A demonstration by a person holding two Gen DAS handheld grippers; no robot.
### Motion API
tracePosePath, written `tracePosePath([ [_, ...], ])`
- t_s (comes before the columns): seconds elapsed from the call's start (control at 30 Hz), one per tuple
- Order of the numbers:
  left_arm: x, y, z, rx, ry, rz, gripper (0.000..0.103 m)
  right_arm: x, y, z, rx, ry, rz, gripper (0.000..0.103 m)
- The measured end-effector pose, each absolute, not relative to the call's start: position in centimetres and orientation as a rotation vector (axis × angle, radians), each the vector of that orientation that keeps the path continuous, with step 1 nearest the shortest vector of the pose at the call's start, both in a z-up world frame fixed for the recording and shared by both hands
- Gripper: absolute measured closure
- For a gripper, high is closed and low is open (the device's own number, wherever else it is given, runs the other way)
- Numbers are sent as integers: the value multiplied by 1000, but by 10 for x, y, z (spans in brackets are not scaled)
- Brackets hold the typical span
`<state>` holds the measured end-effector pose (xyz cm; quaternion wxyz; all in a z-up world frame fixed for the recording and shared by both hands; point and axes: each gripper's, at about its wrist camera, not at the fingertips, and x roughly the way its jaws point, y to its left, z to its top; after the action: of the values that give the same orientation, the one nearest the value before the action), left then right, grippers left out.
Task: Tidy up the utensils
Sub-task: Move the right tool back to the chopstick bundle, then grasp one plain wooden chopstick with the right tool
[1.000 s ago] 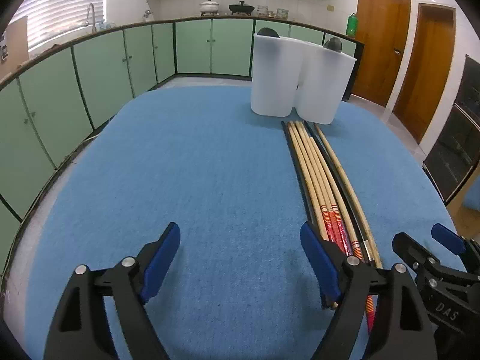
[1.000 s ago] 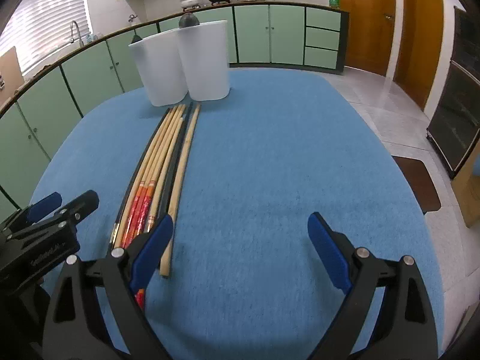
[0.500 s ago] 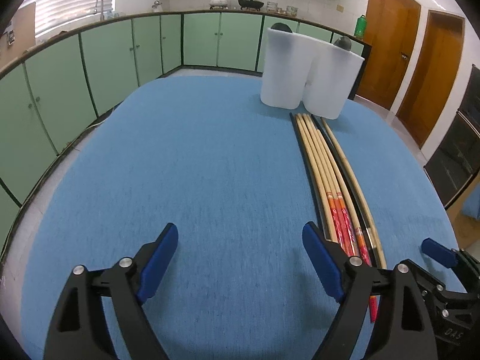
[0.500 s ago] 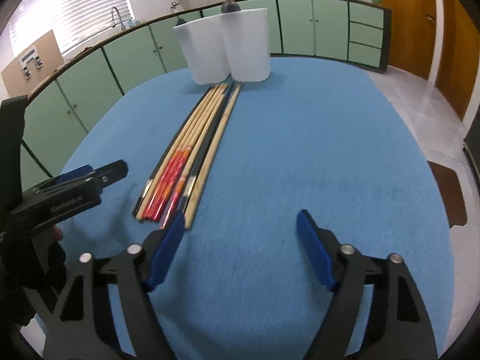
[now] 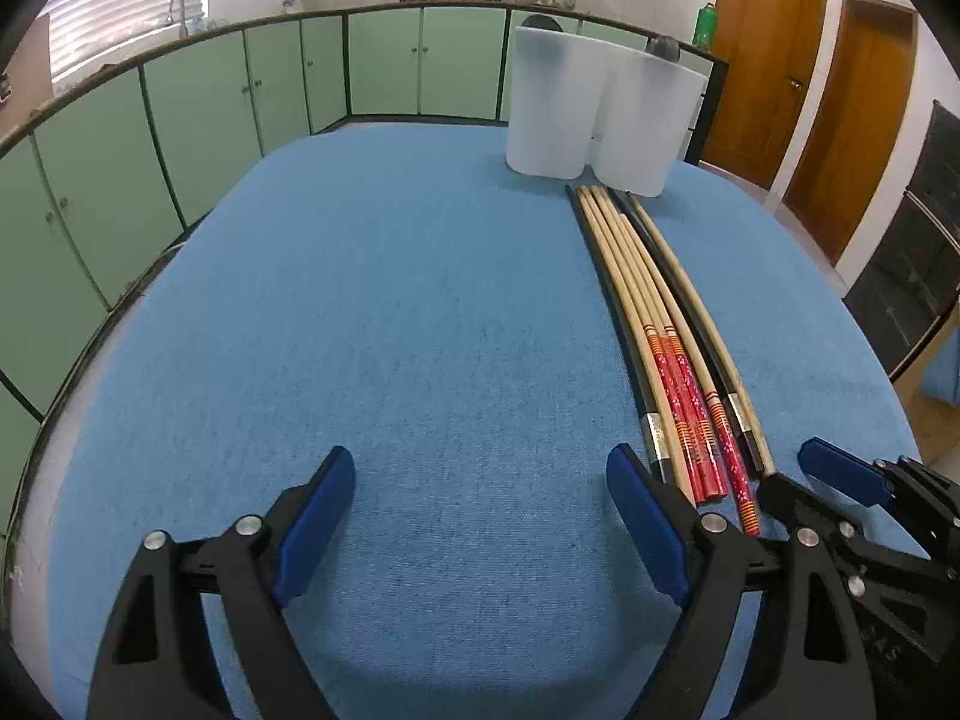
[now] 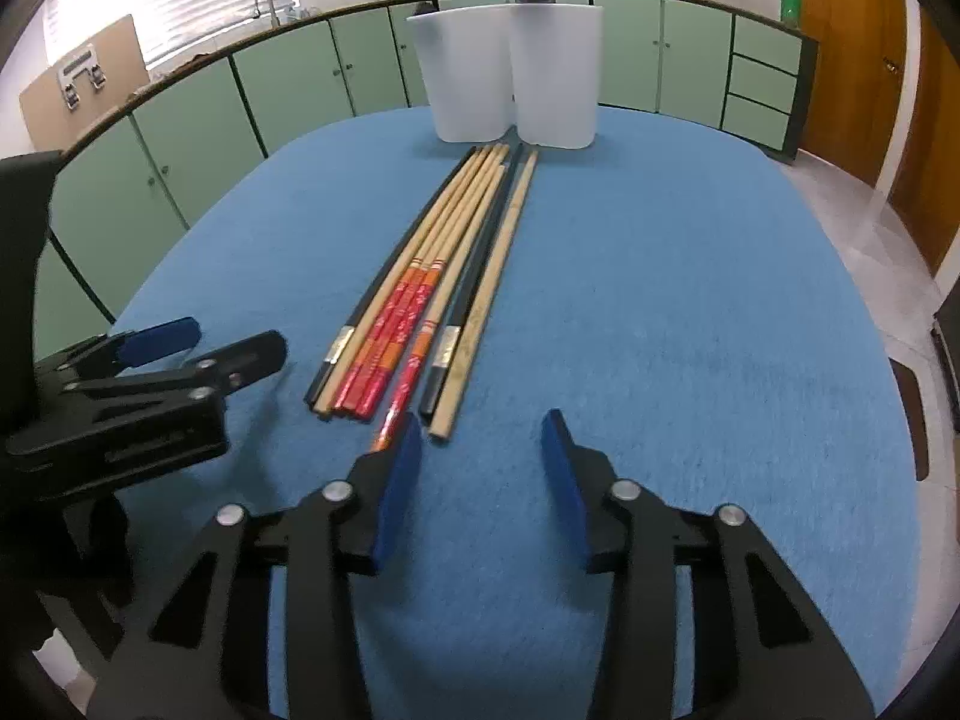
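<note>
**Chopsticks Waited in a Row by Two White Cups**

A big blue cloth (image 6: 690, 276) covered the table. It was the largest thing there, and everything else sat on it.

At the far end stood two tall white holders (image 6: 510, 78), touching side by side. A dark round thing poked up above the rim of each one. It may have been a spoon or ladle top, but it was too hidden to tell. The holders were probably the place where the sticks were meant to go, since they were the only cups around.

The chopsticks (image 6: 444, 276) lay flat in one tight row. Their thin tips pointed at the holders and almost reached them. Their thick ends pointed at the person. Some were plain wood, some were black with a shiny band, and some had red painted ends. Lying that way, the thick ends were probably easy to grab from the near side.

The left gripper (image 5: 480, 522) hung low over bare cloth, left of the row. Its blue pads (image 5: 315, 519) were wide apart and held nothing. Its right pad sat just beside the black stick.

The right gripper (image 6: 480, 480) was at the near ends of the sticks. Its pads (image 6: 399, 483) were partly apart, narrower than the left ones, and empty. One red stick end lay right at its left pad. I think it was lining up to pinch a stick there.
</note>
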<state>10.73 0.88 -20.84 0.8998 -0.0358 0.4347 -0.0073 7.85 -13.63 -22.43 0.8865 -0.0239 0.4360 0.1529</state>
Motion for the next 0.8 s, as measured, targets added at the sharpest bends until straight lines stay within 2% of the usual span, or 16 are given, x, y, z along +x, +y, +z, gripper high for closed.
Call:
tracePosePath([
  [0.1,107,8,-209,-63,903,-15,18,81,-139,-224,-57,905,295,75],
  [0.33,106,2,-210,-27,906,-14,17,84,-139,-226,-58,903,310,73],
  [0.4,106,1,-210,-18,905,-20,17,87,-137,-226,-61,903,314,81],
  [0.43,104,1,-210,-16,905,-20,17,89,-137,-226,-54,904,318,94],
  [0.47,104,0,-210,-12,904,-22,17,91,-138,-227,-44,909,321,96],
  [0.8,93,-13,-206,-5,882,-92,17,92,-156,-227,9,909,295,97],
])
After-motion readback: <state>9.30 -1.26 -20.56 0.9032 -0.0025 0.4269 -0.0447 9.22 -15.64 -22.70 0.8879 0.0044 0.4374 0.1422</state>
